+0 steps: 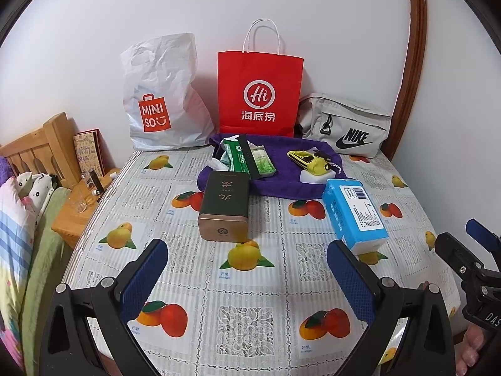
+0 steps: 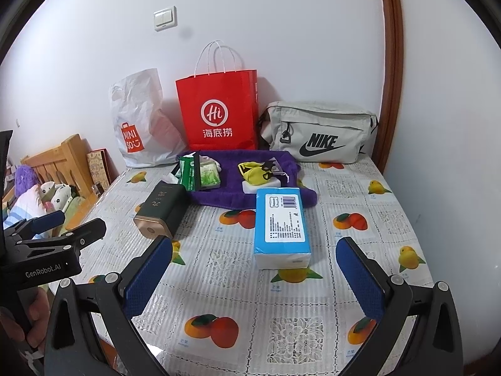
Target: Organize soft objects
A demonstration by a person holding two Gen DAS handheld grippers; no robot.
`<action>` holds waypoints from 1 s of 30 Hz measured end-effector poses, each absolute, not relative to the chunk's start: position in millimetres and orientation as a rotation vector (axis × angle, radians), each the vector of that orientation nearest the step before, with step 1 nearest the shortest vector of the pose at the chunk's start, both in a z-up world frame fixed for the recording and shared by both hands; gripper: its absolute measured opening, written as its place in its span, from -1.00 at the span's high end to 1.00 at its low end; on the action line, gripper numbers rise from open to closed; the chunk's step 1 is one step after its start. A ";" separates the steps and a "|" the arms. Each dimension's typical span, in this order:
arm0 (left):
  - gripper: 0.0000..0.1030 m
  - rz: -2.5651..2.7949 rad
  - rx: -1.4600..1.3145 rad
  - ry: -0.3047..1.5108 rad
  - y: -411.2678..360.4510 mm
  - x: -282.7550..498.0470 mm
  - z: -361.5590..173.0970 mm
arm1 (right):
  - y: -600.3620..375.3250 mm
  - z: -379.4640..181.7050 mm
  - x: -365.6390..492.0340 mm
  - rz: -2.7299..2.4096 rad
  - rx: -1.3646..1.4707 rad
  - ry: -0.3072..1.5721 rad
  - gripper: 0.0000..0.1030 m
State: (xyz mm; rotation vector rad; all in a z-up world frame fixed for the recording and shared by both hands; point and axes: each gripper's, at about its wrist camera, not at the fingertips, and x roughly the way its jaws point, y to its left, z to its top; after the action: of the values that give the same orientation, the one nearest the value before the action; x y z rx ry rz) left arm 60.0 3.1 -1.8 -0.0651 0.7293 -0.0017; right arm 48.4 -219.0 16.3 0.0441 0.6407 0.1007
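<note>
A blue tissue pack (image 1: 355,214) (image 2: 281,224) lies on the fruit-print table cover. Behind it a purple towel (image 1: 275,185) (image 2: 233,200) carries green wipe packs (image 1: 247,159) (image 2: 200,174), a yellow soft item (image 1: 313,161) (image 2: 255,172) and a white sponge (image 1: 310,177) (image 2: 271,185). My left gripper (image 1: 247,263) is open and empty, low over the table in front of a dark tin box (image 1: 225,208). My right gripper (image 2: 253,261) is open and empty, its fingers either side of the tissue pack's near end, apart from it.
A white Miniso bag (image 1: 161,100) (image 2: 137,119), a red paper bag (image 1: 260,94) (image 2: 219,109) and a grey Nike bag (image 1: 347,125) (image 2: 319,131) stand against the wall. The dark tin box (image 2: 162,211) lies left of centre. A bed and wooden nightstand (image 1: 78,213) are at left.
</note>
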 end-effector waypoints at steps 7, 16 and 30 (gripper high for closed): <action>-0.99 -0.005 -0.065 0.728 3.2 60.1 -1.1 | -219.8 16.1 48.5 0.101 0.047 0.639 -0.99; -0.99 -0.006 -0.064 0.728 3.2 59.6 -0.4 | -219.9 17.4 46.0 0.103 0.036 0.633 -0.99; -0.99 -0.007 -0.064 0.727 3.7 59.2 0.6 | -219.0 18.0 44.7 0.106 0.031 0.631 -0.99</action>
State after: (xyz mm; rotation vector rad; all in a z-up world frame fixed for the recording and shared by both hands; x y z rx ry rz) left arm 59.2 3.7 0.6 -0.0639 0.7266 -0.0073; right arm 44.7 -219.0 18.0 0.0315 0.6309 0.1060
